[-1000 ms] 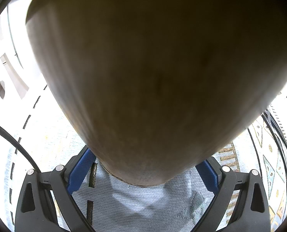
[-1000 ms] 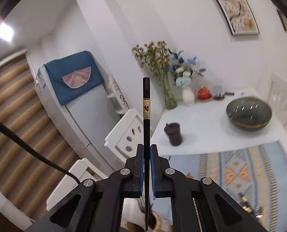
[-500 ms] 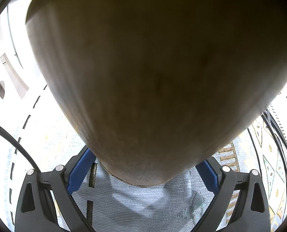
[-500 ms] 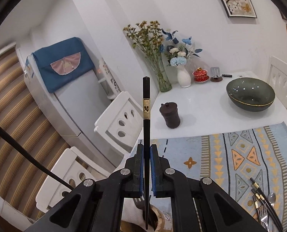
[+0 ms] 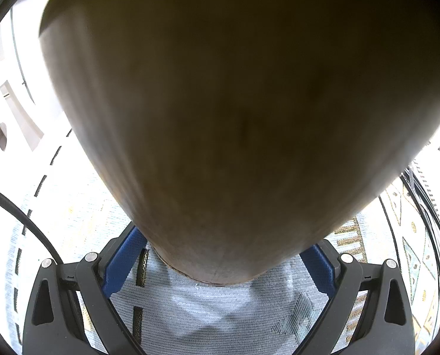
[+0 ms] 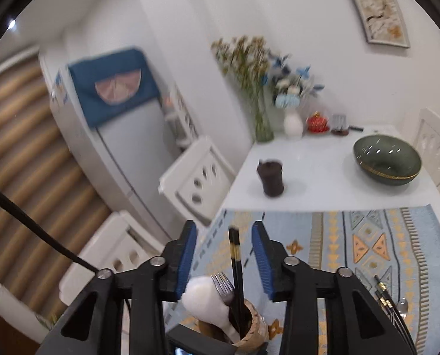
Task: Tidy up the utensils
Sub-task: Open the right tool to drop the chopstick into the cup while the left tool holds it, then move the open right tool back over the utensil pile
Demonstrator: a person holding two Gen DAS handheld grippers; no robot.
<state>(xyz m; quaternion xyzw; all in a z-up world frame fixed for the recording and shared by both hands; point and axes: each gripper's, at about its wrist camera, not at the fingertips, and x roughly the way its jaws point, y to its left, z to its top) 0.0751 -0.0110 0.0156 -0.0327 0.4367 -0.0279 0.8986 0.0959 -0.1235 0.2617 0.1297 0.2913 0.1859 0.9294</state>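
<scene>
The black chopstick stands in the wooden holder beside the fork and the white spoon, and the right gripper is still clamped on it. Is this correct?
Not quite. The right wrist view shows the right gripper open: its jaws have just been opening, and the black chopstick stands free between them. It does stand in the wooden holder beside the fork and white spoon.

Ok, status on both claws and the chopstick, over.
Right claw just opened, pads clear. Chopstick standing in utensil holder with fork. Left claw clamped on holder's wall. Nothing in the way.
</scene>
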